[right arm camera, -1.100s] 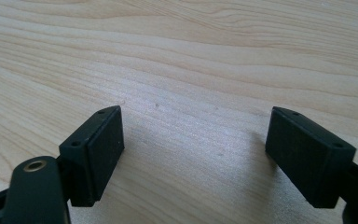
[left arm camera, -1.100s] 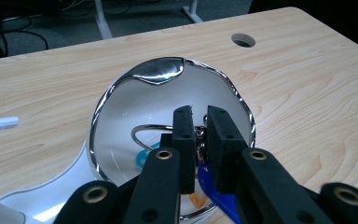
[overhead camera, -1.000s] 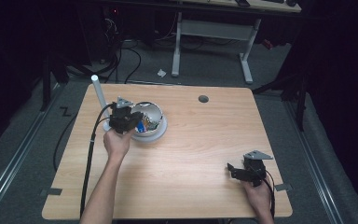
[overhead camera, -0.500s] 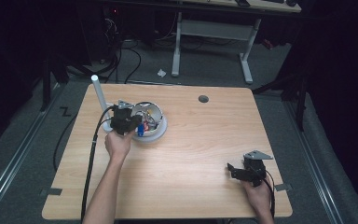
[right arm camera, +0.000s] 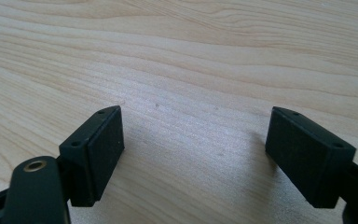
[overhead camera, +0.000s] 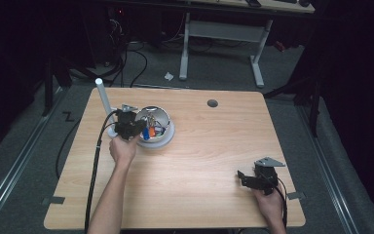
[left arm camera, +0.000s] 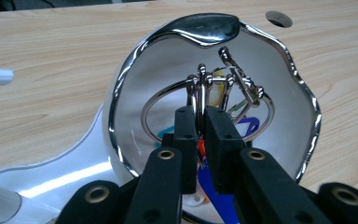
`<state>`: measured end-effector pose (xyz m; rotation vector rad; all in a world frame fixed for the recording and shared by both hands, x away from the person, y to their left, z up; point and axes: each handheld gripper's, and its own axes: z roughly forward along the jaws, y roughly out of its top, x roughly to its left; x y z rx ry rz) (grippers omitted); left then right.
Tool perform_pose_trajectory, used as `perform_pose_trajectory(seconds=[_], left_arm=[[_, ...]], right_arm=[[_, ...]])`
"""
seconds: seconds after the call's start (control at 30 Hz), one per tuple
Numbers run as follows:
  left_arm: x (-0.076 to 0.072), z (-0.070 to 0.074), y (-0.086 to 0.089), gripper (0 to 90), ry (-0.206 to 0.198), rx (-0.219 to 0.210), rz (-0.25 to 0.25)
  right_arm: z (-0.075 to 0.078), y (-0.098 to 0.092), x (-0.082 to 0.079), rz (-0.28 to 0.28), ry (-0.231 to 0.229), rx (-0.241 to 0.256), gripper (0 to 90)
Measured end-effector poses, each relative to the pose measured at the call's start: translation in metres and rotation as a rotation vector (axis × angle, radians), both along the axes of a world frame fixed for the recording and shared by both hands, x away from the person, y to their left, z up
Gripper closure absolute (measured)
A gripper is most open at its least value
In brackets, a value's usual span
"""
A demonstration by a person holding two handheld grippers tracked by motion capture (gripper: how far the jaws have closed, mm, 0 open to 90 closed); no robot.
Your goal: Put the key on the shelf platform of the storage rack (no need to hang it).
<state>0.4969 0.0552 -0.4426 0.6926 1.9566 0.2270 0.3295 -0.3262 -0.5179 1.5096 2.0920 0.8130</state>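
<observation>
Nearest the person, the right gripper [overhead camera: 246, 177] rests low on the wooden table [overhead camera: 214, 146] by its front right corner, and it has not shifted over the last second. Its own view shows the jaws spread wide with only bare wood grain between them, so it holds nothing and looks to be waiting.

Farther in, the left gripper [left arm camera: 198, 128] reaches into the shiny metal bowl [left arm camera: 303, 93] on the left half of the table. Its jaws are pressed nearly together and appear to pinch the wire of a metal key ring [left arm camera: 158, 105]. The contact point is partly hidden behind the jaw tips, so the grip is likely but not certain. Several small clips [left arm camera: 233, 77] hang on the ring, and blue and orange pieces [left arm camera: 247, 126] lie below it in the bowl. The ring sits up inside the bowl, near its middle.

Compared with a second ago, the left hand [overhead camera: 122, 150] has barely moved in the high view. It has stayed at the bowl's near-left edge, with the gripper's nose over the rim. That steadiness suggests the grasp has just been made and lifting the ring out comes next.

The bowl stands on a white base [overhead camera: 170, 139], and beyond it a white post [overhead camera: 102, 95] rises near the table's far left corner.
</observation>
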Motion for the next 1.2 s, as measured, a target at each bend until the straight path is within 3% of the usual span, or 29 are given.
perform_pose_trajectory(seconds=[0.27, 0.3, 0.4, 0.7, 1.2], left_arm=[[0.002, -0.004, 0.002, 78.1, 0.014, 0.021, 0.017], [0.002, -0.005, 0.003, 77.3, 0.002, 0.038, 0.005], [-0.001, -0.002, 0.003, 71.4, -0.004, 0.023, 0.023], [-0.015, 0.009, 0.008, 57.0, -0.057, 0.033, 0.032], [-0.042, 0.026, 0.019, 51.2, -0.102, 0.03, 0.009]], right_arm=[[0.0, 0.0, 0.0, 0.0, 0.0, 0.001, 19.3], [0.0, 0.0, 0.0, 0.0, 0.0, 0.0, 19.3], [0.0, 0.0, 0.0, 0.001, 0.0, 0.0, 19.3], [0.0, 0.0, 0.0, 0.001, 0.0, 0.0, 19.3], [0.0, 0.0, 0.0, 0.0, 0.0, 0.0, 19.3]])
